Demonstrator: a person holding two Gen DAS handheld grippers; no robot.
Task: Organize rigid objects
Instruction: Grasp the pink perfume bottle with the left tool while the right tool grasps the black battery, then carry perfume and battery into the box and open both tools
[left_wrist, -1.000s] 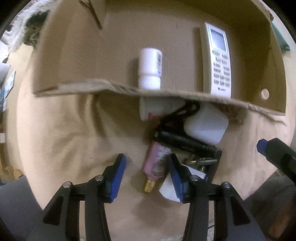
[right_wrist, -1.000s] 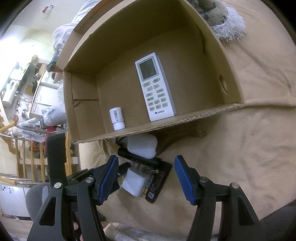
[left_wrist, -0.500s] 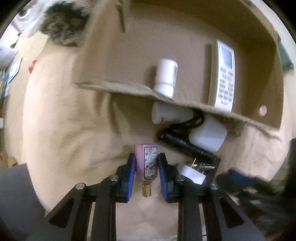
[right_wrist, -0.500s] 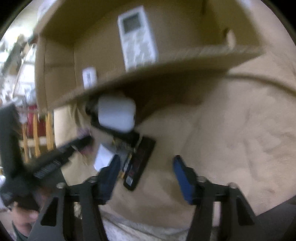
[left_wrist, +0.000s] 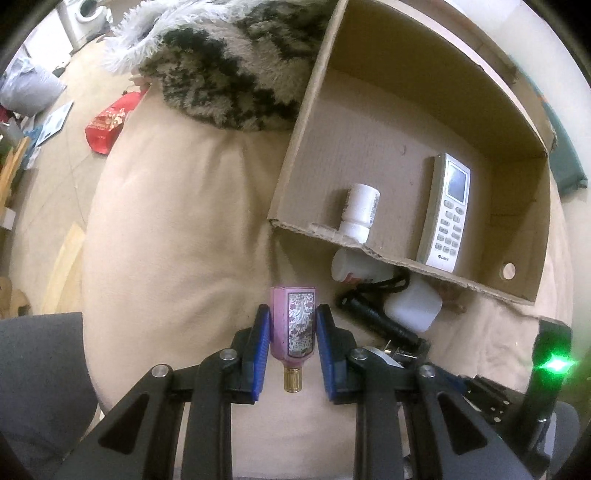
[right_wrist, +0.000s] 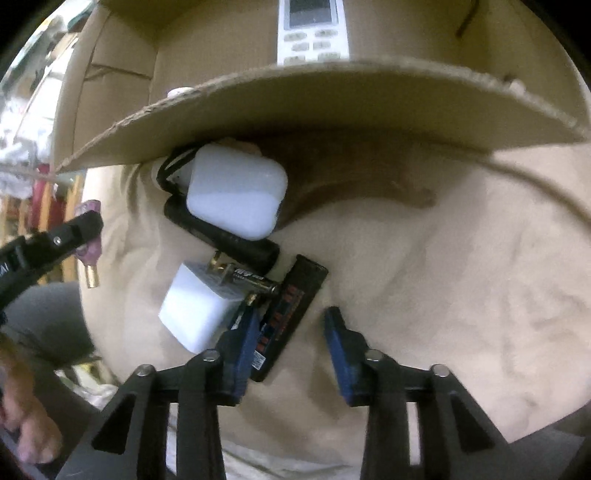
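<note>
My left gripper (left_wrist: 292, 314) is shut on a pink perfume bottle (left_wrist: 293, 332), gold cap toward the camera, held above the beige cushion (left_wrist: 177, 236). The right wrist view shows that bottle (right_wrist: 88, 254) at the far left. My right gripper (right_wrist: 291, 314) hangs low over a flat black box with red lettering (right_wrist: 301, 288). Its jaws are closing with the box between them, and the right pad stands clear of it. The cardboard box (left_wrist: 295, 155) holds a white remote (left_wrist: 445, 212) and a white pill bottle (left_wrist: 360, 212).
Against the box wall (right_wrist: 332, 107) lie a white case (right_wrist: 236, 192), a black flashlight (right_wrist: 221, 232), a white charger cube (right_wrist: 195, 310) and a battery (right_wrist: 251, 280). A white bottle (left_wrist: 354, 267) lies under the rim. A furry throw (left_wrist: 229, 62) sits behind.
My left gripper shut on the pink bottle and lifted it off the cushion. My right gripper sank toward the black box and its jaws narrowed.
</note>
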